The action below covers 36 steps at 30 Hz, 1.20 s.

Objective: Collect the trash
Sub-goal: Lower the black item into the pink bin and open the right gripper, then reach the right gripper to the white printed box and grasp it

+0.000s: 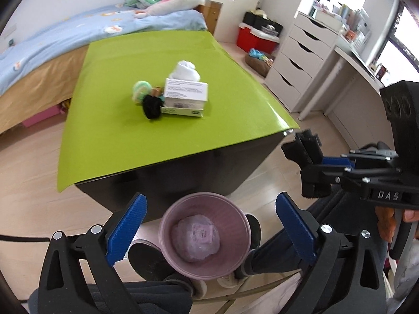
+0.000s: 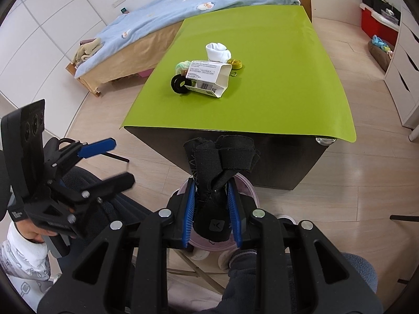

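Right wrist view: right claw clamped on black fabric strap bundle, held directly over pink bin below it. Left wrist view: left claw spread wide, nothing between fingers, same bin centred under it with crumpled wrapper at bottom. Ahead of both claws on green table: white box, black ring, white rolled sock, pale green ball, clustered touching.
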Motion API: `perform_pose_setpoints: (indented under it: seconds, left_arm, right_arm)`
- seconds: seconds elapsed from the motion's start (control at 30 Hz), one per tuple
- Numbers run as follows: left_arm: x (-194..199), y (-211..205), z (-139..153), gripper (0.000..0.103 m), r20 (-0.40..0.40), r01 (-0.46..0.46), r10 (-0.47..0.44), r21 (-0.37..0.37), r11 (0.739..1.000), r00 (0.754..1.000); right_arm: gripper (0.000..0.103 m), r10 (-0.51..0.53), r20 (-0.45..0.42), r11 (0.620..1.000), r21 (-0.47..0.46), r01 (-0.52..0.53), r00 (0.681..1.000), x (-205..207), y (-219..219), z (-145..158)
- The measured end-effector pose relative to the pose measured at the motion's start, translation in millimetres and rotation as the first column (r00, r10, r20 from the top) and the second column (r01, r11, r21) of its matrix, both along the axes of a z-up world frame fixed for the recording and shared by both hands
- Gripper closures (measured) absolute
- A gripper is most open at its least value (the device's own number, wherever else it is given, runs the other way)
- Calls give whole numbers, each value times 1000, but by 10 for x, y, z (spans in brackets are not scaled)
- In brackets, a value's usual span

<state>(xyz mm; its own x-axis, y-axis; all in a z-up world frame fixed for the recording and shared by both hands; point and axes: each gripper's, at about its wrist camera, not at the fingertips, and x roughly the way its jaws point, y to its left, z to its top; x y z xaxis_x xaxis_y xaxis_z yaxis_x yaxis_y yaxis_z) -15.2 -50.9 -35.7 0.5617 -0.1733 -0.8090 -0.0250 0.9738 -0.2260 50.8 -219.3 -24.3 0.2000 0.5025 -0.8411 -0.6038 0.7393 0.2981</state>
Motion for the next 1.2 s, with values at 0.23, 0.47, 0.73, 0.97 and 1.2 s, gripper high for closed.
perform_pose_setpoints:
  seconds: [0.23,0.47,0.73,0.97,1.2]
  left_arm:
    - [-132,151,142,8,26,-38,38,8,999,999]
    - [-252,358,207,8,47,-94,94,-3,996,994]
    - [-273,466,152,8,35,-122,124,-59,991,992]
    - [-251,464,131,8,32,-118,120,-61,991,992]
    - [-224,437,103,8,22,-113,115,-50,992,993]
  right_arm:
    - [77,31,-7,1000,-2,-31,1000,-69,58,-16]
    - [77,85,-20,996,-7,-86,996,-158,223,-81]
    - [60,147,-35,989,2,-147,989,-193,409,-122]
    - [11,129,-44,991,23,-128,991,-172,388,-128]
    - [7,92,-49,995,39,-90,995,-126,297,-119]
